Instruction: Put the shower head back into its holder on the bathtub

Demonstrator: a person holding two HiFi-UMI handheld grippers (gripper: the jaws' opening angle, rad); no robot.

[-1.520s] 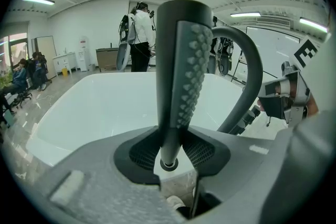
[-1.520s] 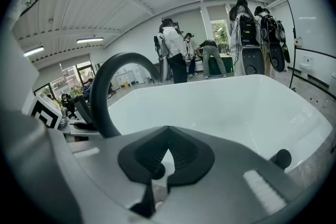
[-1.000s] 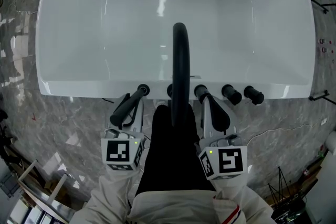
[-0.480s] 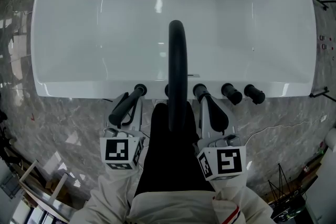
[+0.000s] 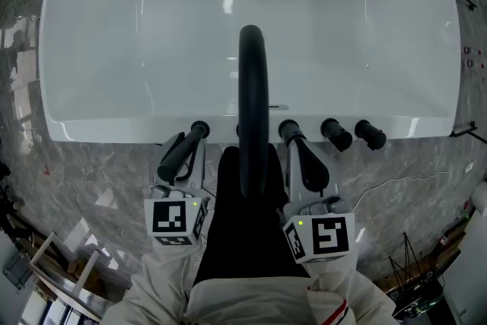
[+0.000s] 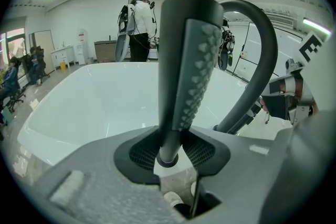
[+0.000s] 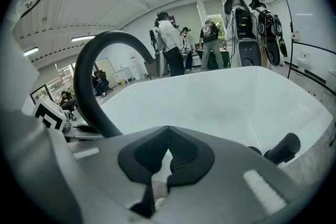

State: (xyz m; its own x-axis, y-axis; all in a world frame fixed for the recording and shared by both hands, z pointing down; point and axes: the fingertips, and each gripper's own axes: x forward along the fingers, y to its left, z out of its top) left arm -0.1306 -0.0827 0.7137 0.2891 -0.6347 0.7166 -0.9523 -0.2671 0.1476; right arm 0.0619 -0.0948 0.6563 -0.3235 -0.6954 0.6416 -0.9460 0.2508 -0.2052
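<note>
Left gripper [image 5: 190, 152] is clamped on the dark grey stick-shaped shower head [image 5: 176, 158]. In the left gripper view the pads pinch its narrow round stem and the wider body with the nubbed grip panel [image 6: 191, 65] rises up the centre of the frame. In the head view it lies tilted at lower left of centre, far end at the near rim of the white bathtub [image 5: 114, 49]. Can't tell from here whether that end is seated in a holder. Right gripper [image 5: 298, 144] is at lower right of centre. Its jaws are together with nothing between them, per the right gripper view [image 7: 167, 157], and the tips sit just beside one black knob [image 5: 288, 129] on the rim. Two more black cylindrical knobs [image 5: 335, 135] [image 5: 370, 135] are further right along the same rim. The black arched tap spout [image 5: 253, 103] rises between my two grippers, curving over the tub at frame centre. It shows at right in the left gripper view [image 6: 260, 60] and at left in the right gripper view [image 7: 86, 92]. Grey marbled floor [image 5: 91, 171] runs below the tub. People stand beyond the tub's far side [image 6: 139, 23] [image 7: 170, 42].
</note>
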